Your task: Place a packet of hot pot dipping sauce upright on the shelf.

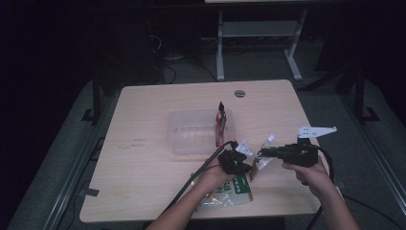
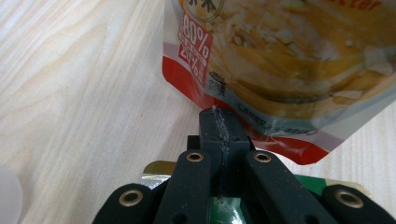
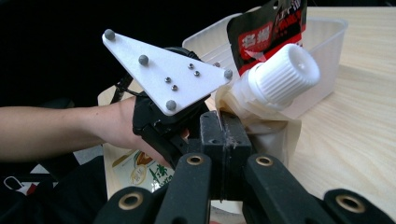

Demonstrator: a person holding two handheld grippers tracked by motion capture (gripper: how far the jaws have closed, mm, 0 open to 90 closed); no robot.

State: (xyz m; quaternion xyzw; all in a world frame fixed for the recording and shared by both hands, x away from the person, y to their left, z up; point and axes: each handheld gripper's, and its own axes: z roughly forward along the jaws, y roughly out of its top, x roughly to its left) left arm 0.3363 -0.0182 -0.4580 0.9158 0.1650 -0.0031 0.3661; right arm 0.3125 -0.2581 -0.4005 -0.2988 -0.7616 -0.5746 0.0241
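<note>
Both hand-held grippers, left (image 1: 238,162) and right (image 1: 265,152), pinch 1 spouted pouch (image 1: 261,160) above the surface (image 1: 143,158) near the tub (image 1: 191,132); next, probably carrying it into the tub beside the red pouch (image 1: 220,122).

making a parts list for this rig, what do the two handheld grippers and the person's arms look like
Both grippers are black. The left gripper trails black cables toward the table's near edge; the right gripper trails a black cable from its rear. Each carries a pale three-cornered plate studded with small grey balls and screws. The jaws are black link bars with brass-coloured rivets. The forearms show no sleeves.
</note>
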